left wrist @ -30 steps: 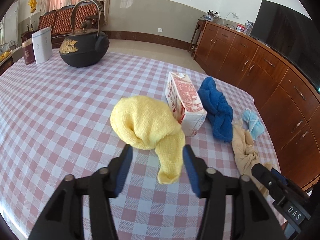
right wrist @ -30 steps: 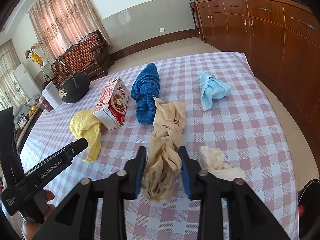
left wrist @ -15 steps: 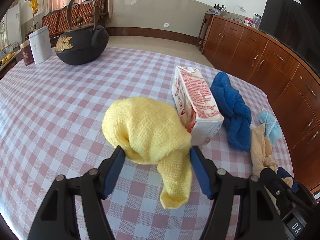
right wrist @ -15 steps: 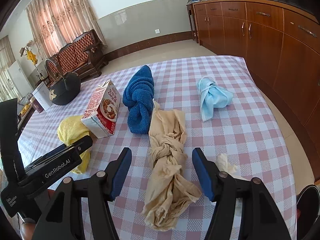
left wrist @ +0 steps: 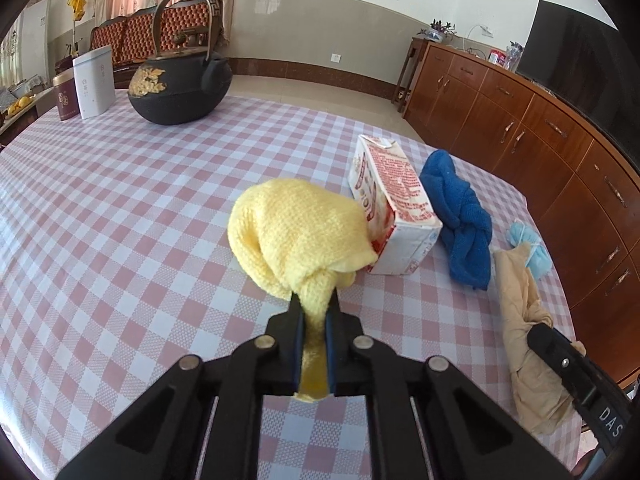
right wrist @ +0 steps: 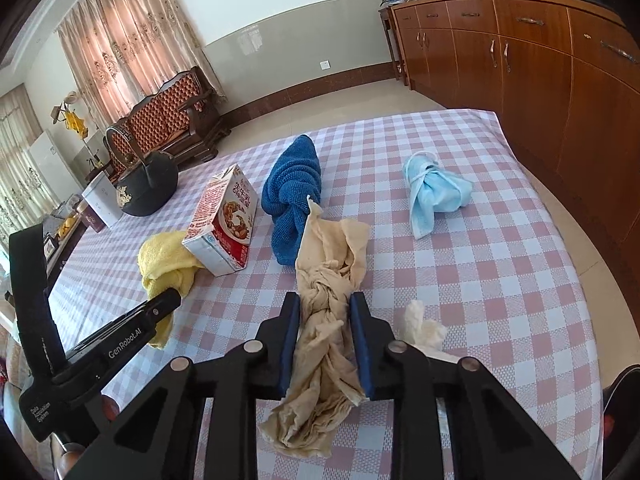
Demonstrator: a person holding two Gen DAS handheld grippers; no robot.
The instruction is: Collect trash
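Observation:
My left gripper [left wrist: 313, 306] is shut on the tail of a yellow knitted cloth [left wrist: 298, 230], which rests on the checked tablecloth against a red-and-white carton [left wrist: 394, 208]. My right gripper [right wrist: 325, 308] is closed around the twisted middle of a beige cloth [right wrist: 326, 304] lying on the table. The yellow cloth [right wrist: 164, 262] and carton [right wrist: 224, 222] also show in the right wrist view. A blue towel [right wrist: 294, 190], a light blue face mask [right wrist: 434, 190] and a crumpled white tissue [right wrist: 422, 326] lie nearby.
A black cast-iron kettle [left wrist: 180, 80] stands at the far left with a white box [left wrist: 94, 82] and a maroon tin [left wrist: 66, 96]. A wooden sideboard [left wrist: 540, 140] runs along the table's right side. The table edge [right wrist: 588, 264] is close on the right.
Both grippers have closed: the left one onto the yellow cloth's tail, the right one around the beige cloth. Both moved slightly forward.

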